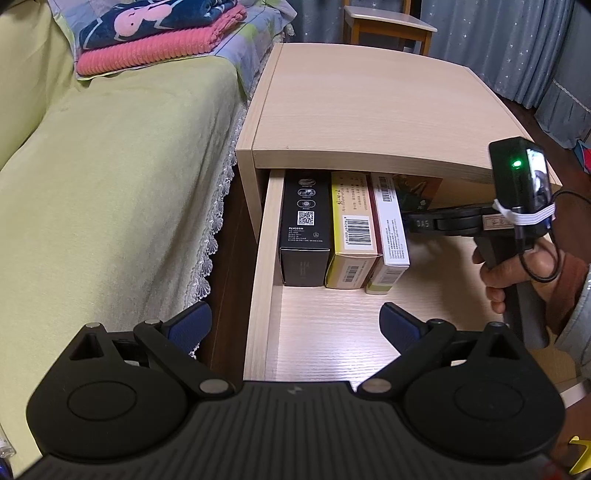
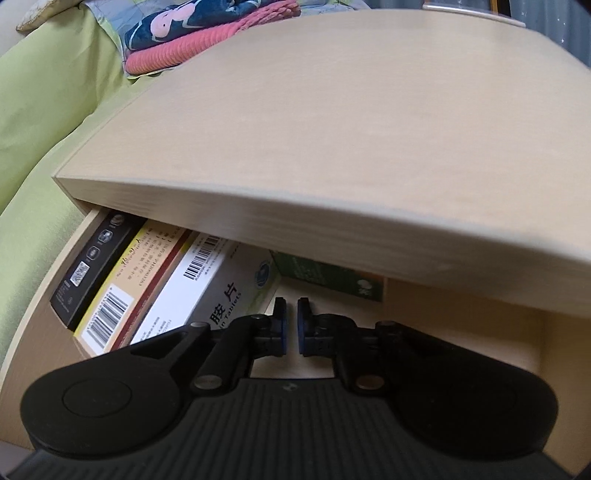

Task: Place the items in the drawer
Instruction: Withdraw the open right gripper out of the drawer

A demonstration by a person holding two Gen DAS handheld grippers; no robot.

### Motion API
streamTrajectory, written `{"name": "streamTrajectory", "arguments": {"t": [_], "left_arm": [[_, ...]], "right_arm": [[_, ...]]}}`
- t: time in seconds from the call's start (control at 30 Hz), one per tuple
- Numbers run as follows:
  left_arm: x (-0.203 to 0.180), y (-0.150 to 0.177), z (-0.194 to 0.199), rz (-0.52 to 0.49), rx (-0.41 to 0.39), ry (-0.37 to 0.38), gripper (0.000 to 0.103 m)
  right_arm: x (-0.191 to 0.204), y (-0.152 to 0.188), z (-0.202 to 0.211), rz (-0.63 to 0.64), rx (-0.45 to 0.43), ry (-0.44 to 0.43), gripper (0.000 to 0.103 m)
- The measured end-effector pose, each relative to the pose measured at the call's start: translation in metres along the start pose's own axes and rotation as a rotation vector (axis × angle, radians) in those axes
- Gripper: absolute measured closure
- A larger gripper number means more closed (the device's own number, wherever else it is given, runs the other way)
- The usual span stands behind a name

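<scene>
The bedside cabinet's drawer (image 1: 264,277) is pulled out. Inside it a black box (image 1: 304,229), a yellow box (image 1: 352,229) and a white box (image 1: 391,225) lie side by side, with a green box (image 1: 417,192) behind them under the cabinet top (image 1: 369,103). My left gripper (image 1: 295,325) hovers open over the drawer's front part, holding nothing. A hand (image 1: 495,273) holds my right gripper (image 1: 413,223) reaching into the drawer from the right. In the right wrist view that gripper (image 2: 291,325) is shut to a narrow gap, with nothing in it, just short of the green box (image 2: 325,275) and beside the white box (image 2: 214,291).
A bed with a green cover (image 1: 110,184) borders the cabinet on the left, with folded blankets (image 1: 159,33) at its head. A wooden chair (image 1: 388,22) and curtains (image 1: 517,48) stand behind. The cabinet top (image 2: 332,129) overhangs the drawer's back half.
</scene>
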State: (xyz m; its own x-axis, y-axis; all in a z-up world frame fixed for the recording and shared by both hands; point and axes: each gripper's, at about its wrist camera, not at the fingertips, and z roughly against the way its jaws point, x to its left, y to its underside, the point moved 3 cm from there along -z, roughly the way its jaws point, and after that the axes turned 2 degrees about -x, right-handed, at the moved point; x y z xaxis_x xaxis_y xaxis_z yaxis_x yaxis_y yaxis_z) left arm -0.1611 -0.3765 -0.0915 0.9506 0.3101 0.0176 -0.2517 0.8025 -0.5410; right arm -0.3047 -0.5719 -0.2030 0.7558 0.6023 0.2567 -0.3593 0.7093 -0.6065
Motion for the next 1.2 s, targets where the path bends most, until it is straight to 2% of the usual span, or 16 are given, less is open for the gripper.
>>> {"name": "streamTrajectory", "arguments": {"t": [0.2,0.37,0.57,0.7,0.9,1.2], "left_arm": [[-0.005,0.000,0.008,-0.003,-0.024,0.010,0.005],[-0.005,0.000,0.021,0.002,-0.052,0.011,0.005],[-0.009,0.007,0.038,0.011,-0.076,0.014,0.005],[-0.014,0.014,0.048,0.017,-0.082,0.017,0.005],[-0.016,0.022,0.059,0.034,-0.091,0.023,0.005],[-0.023,0.030,0.071,0.017,-0.109,0.002,0.005]], "right_arm": [[0.006,0.006,0.032,0.016,-0.010,0.039,0.092],[0.017,0.009,0.067,0.065,-0.042,0.081,0.080],[0.028,0.008,0.107,0.082,-0.076,0.082,0.078],[0.027,0.016,0.131,0.079,-0.084,0.096,0.076],[0.027,0.038,0.170,0.080,-0.112,0.099,0.067],[0.024,0.061,0.204,0.093,-0.130,0.089,0.061]]}}
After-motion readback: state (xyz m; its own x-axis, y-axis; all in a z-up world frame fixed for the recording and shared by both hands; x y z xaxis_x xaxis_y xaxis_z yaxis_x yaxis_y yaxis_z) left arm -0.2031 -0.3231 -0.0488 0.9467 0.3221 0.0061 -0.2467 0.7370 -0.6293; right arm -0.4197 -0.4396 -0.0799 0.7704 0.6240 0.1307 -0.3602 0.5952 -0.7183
